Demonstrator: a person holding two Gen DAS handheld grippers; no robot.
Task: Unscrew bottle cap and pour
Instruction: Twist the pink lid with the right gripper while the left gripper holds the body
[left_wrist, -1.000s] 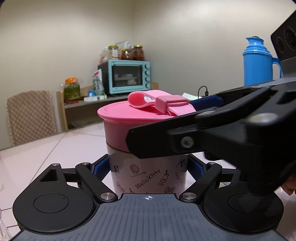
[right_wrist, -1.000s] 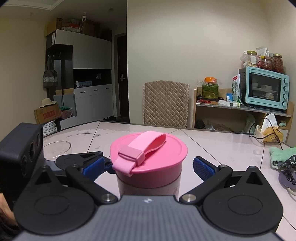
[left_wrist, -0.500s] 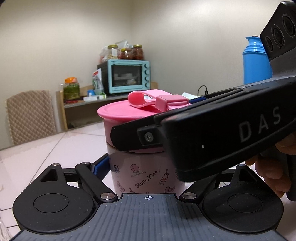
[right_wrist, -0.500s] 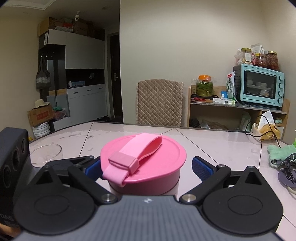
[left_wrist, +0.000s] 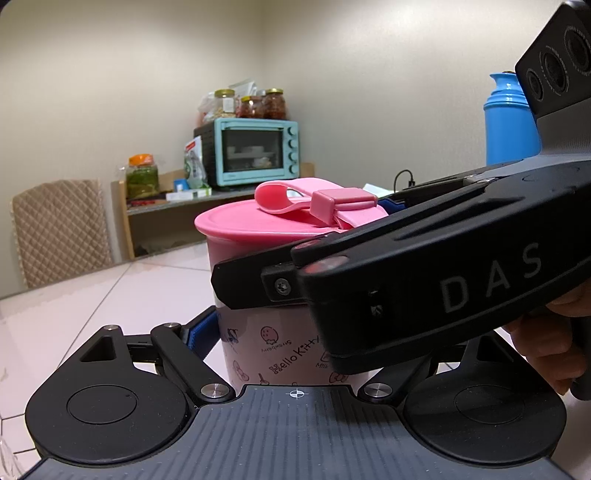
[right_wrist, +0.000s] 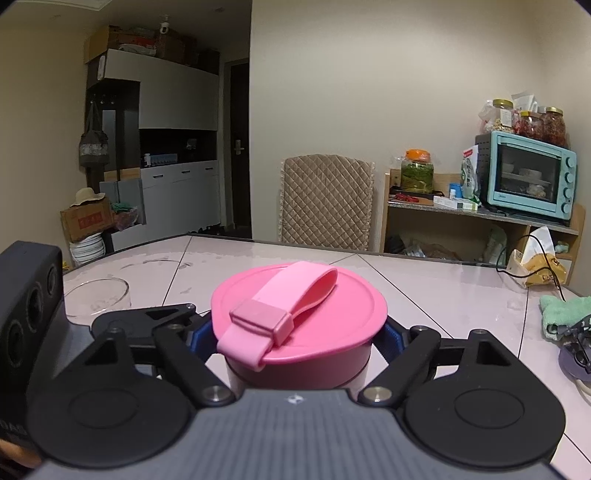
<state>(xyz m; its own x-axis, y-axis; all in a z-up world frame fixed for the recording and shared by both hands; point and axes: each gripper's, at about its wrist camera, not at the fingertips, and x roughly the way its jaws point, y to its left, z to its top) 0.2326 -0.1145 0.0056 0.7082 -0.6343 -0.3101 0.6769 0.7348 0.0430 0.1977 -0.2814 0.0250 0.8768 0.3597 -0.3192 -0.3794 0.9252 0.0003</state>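
Pink-capped bottle (left_wrist: 273, 347) is standing upright on the table (right_wrist: 424, 273), toward its near edge, cap (right_wrist: 299, 314) screwed on, strap loop lying flat across the top. Right gripper (right_wrist: 298, 338) is closing in on the cap rim: both blue pads (right_wrist: 392, 334) are sitting tight against the pink edge, so it's clamped on the cap; actual contact line is hidden under the cap overhang. Left gripper (left_wrist: 295, 334) is wrapping the printed white body lower down; left pad (left_wrist: 201, 334) is touching the bottle wall, right pad is fully blocked by the right gripper's housing crossing the left wrist view, so it's reading as gripping the bottle but only one side is confirmable. Bottle base is cut off in both views. Glass (right_wrist: 96, 302) is sitting near the table's left edge, partly behind the left tool body. Green cloth (right_wrist: 565, 312) is lying at the right edge, cropped. Blue thermos (left_wrist: 511, 122) is half hidden behind the camera block. Oven (right_wrist: 528, 175) on the shelf behind the table.
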